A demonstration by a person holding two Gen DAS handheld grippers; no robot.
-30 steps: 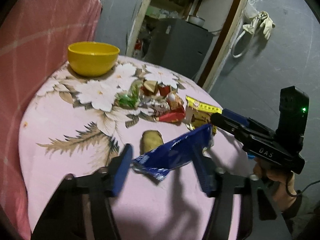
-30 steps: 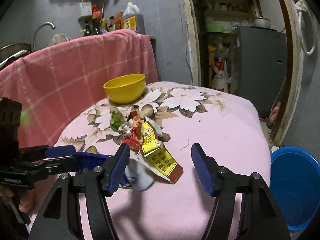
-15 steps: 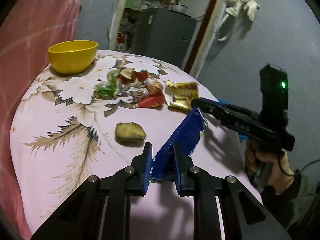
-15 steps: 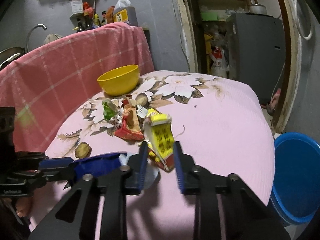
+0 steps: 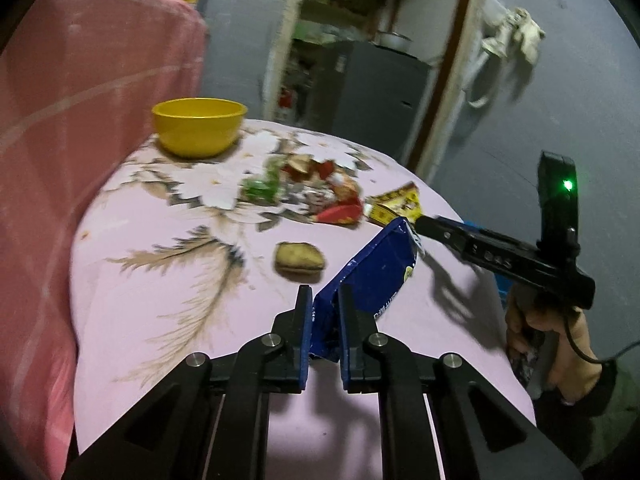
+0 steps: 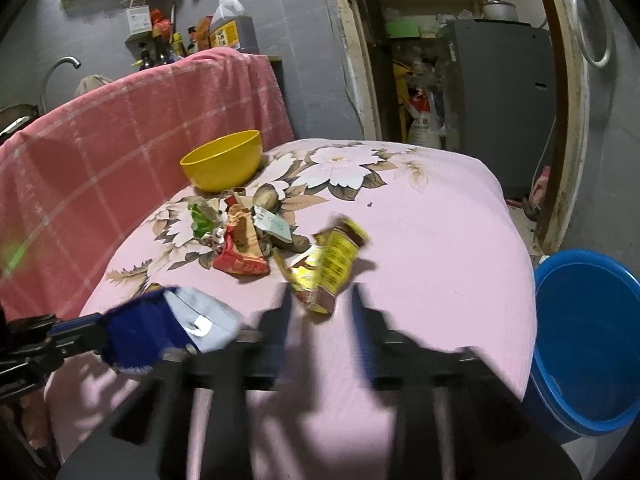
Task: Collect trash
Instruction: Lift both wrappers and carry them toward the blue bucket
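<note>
Left gripper [image 5: 323,308], in my left hand: jaws have just been closing and now pinch the lower edge of the blue snack wrapper [image 5: 376,268], which stands up slantwise off the cloth.

Right gripper [image 6: 322,312], in my right hand: blurred; jaws have just been opening and stand apart, pads not pressing anything. The yellow wrapper [image 6: 328,260] sits crumpled just ahead of them, its lower corner between the tips.

Table with pink floral cloth [image 6: 420,232]: bears all items below.

Trash heap [image 6: 236,236]: red, green and brown wrappers, mid-table, just left of the yellow wrapper in the right wrist view.

Brown scrap [image 5: 298,258]: lies alone on the cloth, near the left gripper's tips, apart from the heap.

Yellow bowl [image 6: 222,160]: upright, at the far edge of the table beside the pink checked cloth [image 6: 100,140].

Blue bucket [image 6: 588,332]: on the floor, just right of the table
</note>
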